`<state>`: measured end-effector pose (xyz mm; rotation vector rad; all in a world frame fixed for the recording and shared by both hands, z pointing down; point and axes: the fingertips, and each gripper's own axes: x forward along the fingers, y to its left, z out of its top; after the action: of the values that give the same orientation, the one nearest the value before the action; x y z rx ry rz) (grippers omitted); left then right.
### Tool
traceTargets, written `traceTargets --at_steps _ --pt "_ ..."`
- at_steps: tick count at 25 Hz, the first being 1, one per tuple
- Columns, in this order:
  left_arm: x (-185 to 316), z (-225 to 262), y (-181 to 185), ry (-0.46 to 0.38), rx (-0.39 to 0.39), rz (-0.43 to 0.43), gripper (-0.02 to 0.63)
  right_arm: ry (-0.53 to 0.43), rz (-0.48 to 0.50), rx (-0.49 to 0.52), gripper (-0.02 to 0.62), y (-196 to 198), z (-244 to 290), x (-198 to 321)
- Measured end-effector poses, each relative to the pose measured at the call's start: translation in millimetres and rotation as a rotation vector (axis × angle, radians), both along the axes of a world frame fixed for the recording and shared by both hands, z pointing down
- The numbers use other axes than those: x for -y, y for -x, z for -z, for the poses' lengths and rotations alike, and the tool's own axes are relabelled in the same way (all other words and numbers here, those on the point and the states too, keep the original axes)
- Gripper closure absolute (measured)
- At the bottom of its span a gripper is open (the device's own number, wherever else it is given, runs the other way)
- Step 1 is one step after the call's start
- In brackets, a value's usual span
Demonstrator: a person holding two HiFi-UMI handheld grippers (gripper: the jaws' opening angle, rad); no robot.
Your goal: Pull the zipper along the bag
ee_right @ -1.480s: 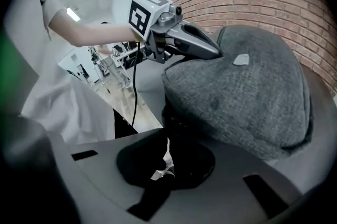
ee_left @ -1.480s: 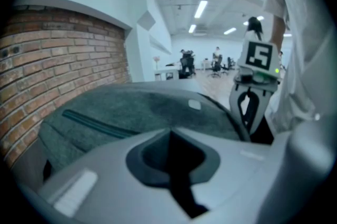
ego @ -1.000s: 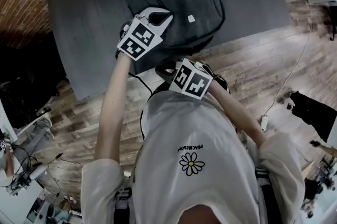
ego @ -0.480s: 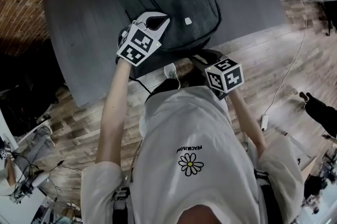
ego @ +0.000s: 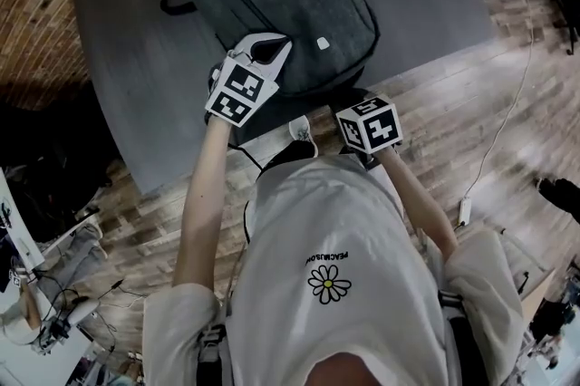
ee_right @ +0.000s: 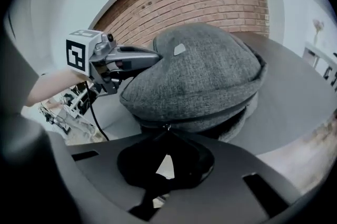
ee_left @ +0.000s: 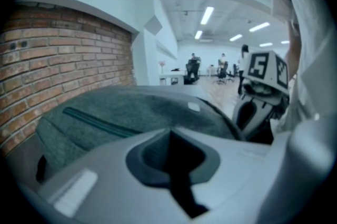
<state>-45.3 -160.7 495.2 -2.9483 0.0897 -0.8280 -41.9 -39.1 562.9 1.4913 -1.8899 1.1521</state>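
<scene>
A dark grey fabric bag [ego: 290, 4] lies on the grey table [ego: 127, 49]. My left gripper [ego: 283, 43] rests on the bag's top near its front edge, its white jaws shut and pinching the fabric [ee_left: 131, 112]. From the right gripper view the left gripper [ee_right: 157, 57] meets the bag [ee_right: 205, 75] at its seam. My right gripper [ego: 344, 96] is at the bag's near edge. Its dark jaws have just been closing, and the small metal zipper pull [ee_right: 166, 126] now sits between their tips. The zip runs along the dark gap under the bag's top panel.
The table's near edge [ego: 272, 135] runs just below both grippers, with wooden floor [ego: 453, 103] beyond it. A brick wall [ego: 36, 4] stands to the left. A thin cable [ego: 512, 103] trails across the floor at the right. Several people are far off in the left gripper view.
My right gripper swung from in front of the person's chest to the right and up to the bag's near edge, rolling as it went. The left gripper stayed on the bag.
</scene>
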Motion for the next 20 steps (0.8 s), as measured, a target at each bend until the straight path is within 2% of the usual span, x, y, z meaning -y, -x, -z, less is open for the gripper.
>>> traceTargets --at_steps 3,6,8,12,15,18,20 --pt "-6.7 4.0 -26.5 0.014 -0.024 0.074 0.606 -0.016 -0.056 -0.098 0.589 -51.4 -0.6 1.4" --pt "-22.8 12.9 -57.5 0.006 -0.041 0.047 0.606 -0.025 -0.112 -0.191 0.59 -120.0 -0.7 9.9" --pt "-24.5 17.9 -70.8 -0.032 -0.023 0.024 0.606 -0.03 -0.119 -0.249 0.591 -163.7 -0.5 19.7" --pt "5.6 34.0 -91.5 -0.129 0.023 0.047 0.606 -0.028 -0.073 -0.347 0.589 -237.4 -0.3 44.1" --pt "36.7 35.8 -111.5 -0.197 0.11 0.037 0.606 -0.02 -0.039 -0.407 0.589 -279.8 -1.4 62.7" --pt "53.3 23.6 -128.5 -0.143 0.199 0.02 0.606 -0.017 0.013 -0.429 0.589 -300.1 0.1 74.6" --pt "56.0 18.7 -132.5 -0.116 0.217 0.021 0.606 -0.009 0.064 -0.435 0.589 -299.8 -0.5 73.7"
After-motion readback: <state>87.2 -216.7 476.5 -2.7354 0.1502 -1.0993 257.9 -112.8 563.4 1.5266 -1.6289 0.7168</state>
